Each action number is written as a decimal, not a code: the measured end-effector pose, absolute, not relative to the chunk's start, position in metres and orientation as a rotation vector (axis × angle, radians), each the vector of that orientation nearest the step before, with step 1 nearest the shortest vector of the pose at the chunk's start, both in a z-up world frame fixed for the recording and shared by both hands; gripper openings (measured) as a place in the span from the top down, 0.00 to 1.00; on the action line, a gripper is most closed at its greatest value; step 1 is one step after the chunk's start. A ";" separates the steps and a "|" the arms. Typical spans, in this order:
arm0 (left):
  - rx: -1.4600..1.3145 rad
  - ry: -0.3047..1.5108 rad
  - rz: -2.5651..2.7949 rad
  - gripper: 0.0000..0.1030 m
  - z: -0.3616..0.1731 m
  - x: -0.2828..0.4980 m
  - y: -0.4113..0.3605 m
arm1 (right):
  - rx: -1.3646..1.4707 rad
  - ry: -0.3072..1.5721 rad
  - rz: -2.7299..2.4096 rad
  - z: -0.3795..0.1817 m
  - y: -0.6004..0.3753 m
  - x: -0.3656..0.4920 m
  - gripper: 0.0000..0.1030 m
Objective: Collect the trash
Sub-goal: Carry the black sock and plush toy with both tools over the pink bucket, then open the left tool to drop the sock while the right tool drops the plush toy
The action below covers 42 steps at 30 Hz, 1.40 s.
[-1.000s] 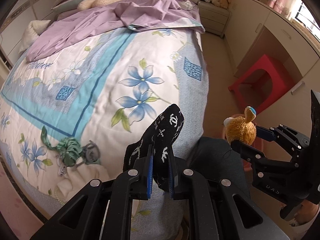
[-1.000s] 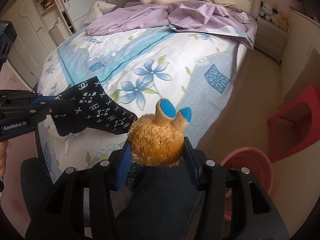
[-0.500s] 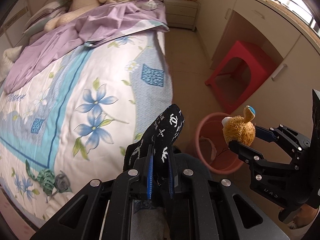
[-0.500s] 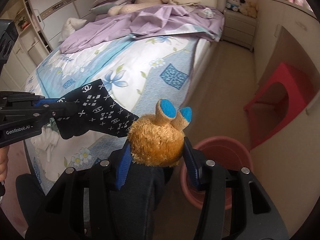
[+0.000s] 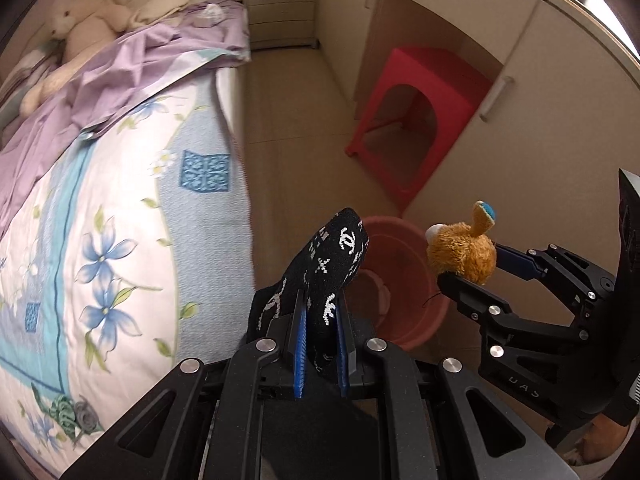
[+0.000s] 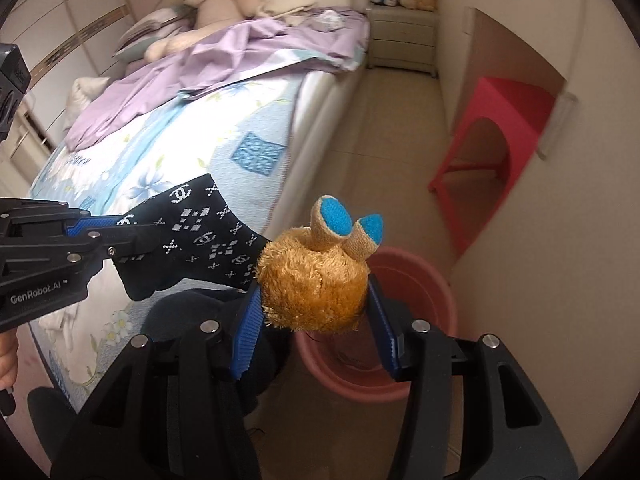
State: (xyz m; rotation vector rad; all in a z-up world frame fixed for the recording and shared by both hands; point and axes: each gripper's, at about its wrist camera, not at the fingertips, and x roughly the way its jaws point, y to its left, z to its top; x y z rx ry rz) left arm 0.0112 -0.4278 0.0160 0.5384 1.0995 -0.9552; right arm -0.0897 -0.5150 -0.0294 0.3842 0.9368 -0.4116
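Left gripper [image 5: 320, 312] clamped on a black patterned sock [image 5: 320, 276], centre of the left view, toe sticking up. Right gripper [image 6: 314, 320] grips an orange plush toy [image 6: 312, 288], centre of the right view, blue-tipped feet up. Pink bucket [image 6: 424, 376] on the floor just behind the toy, lower right. Bed [image 6: 240, 120] fills the upper left; red stool [image 6: 504, 140] at right edge.

room: bed [image 5: 120, 200] floral sheet; red stool [image 5: 420, 120] by cream cabinets [image 5: 560, 80]; beige floor [image 5: 296, 120]; nightstand [image 6: 402, 36]
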 end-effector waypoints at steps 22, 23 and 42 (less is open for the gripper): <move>0.683 1.156 -1.052 0.87 -0.042 -0.035 -0.512 | 0.491 0.946 -0.573 -0.067 -0.566 -0.144 0.53; 0.688 1.160 -1.049 0.87 -0.045 -0.036 -0.514 | 0.494 0.946 -0.574 -0.068 -0.566 -0.143 0.53; 0.676 1.070 -0.956 0.18 -0.038 -0.011 -0.502 | 0.518 0.975 -0.545 -0.087 -0.566 -0.132 0.52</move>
